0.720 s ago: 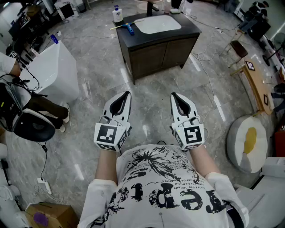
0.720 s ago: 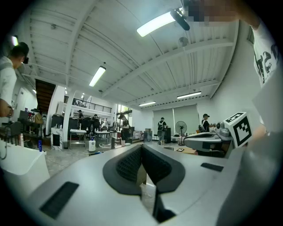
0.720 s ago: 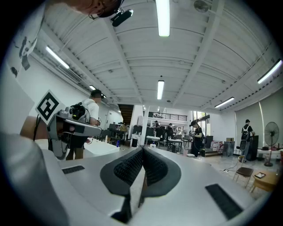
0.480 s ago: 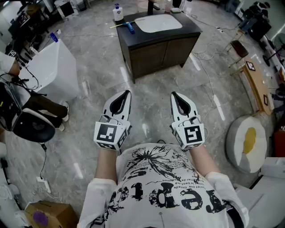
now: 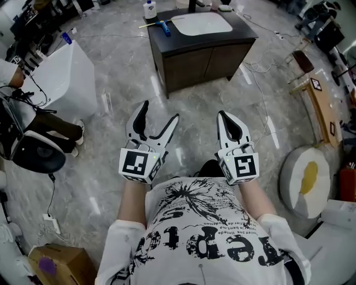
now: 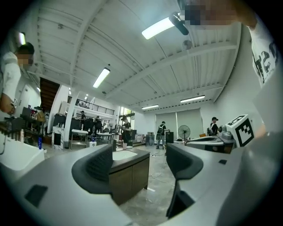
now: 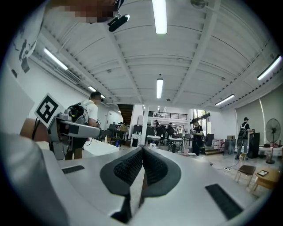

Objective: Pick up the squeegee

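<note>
The squeegee (image 5: 162,26), blue with a yellow handle, lies on the back left corner of a dark cabinet top (image 5: 245,34), beside a white sink basin (image 5: 201,23). Both grippers are held level in front of my chest, well short of the cabinet. My left gripper (image 5: 161,110) is open, its jaws spread wide with nothing between them. In the left gripper view the cabinet (image 6: 130,170) shows through the gap of the left gripper (image 6: 139,161). My right gripper (image 5: 223,115) is shut and empty. In the right gripper view, the right gripper's (image 7: 142,165) pads press together.
A white bottle (image 5: 149,9) stands near the squeegee. A white unit (image 5: 61,83) and a seated person's legs (image 5: 55,131) are at the left. At the right are a wooden bench (image 5: 322,106) and a round white cushion (image 5: 305,178). Cables trail over the grey floor (image 5: 189,106).
The left gripper's jaws have swung wide open. The right gripper stays shut. The cabinet has shifted slightly up in the head view.
</note>
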Demonstrator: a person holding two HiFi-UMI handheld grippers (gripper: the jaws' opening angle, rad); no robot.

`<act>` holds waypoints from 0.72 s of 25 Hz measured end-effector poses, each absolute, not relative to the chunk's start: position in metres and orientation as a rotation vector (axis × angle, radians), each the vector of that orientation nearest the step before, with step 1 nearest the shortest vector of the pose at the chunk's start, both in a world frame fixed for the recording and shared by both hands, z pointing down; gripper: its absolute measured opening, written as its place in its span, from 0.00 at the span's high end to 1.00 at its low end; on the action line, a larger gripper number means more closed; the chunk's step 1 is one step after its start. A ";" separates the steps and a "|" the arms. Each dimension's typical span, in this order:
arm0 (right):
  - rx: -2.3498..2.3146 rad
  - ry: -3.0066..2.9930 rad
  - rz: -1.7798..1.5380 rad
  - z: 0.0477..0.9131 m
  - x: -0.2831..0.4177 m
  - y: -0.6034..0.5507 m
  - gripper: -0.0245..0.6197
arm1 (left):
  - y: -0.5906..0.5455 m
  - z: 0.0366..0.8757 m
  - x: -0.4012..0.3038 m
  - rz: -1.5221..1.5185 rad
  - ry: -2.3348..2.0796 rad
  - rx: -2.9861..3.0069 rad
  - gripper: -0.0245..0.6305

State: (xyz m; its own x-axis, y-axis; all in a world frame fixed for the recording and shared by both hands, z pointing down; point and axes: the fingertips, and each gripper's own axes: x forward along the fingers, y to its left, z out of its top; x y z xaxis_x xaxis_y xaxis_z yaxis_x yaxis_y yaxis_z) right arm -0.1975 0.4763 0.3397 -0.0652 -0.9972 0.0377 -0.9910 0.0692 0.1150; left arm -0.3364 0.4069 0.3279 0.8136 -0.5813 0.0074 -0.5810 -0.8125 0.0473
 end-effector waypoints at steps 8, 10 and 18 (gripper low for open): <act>1.995 -2.284 -0.065 0.358 -0.155 0.424 0.94 | 0.360 0.345 -0.300 0.096 -1.072 2.929 0.41; 1.962 -2.316 -0.076 0.361 -0.138 0.402 0.94 | 0.343 0.347 -0.284 0.104 -1.112 2.917 0.41; 1.842 -2.448 -0.028 0.358 -0.032 0.278 0.94 | 0.243 0.346 -0.189 0.162 -1.319 2.824 0.41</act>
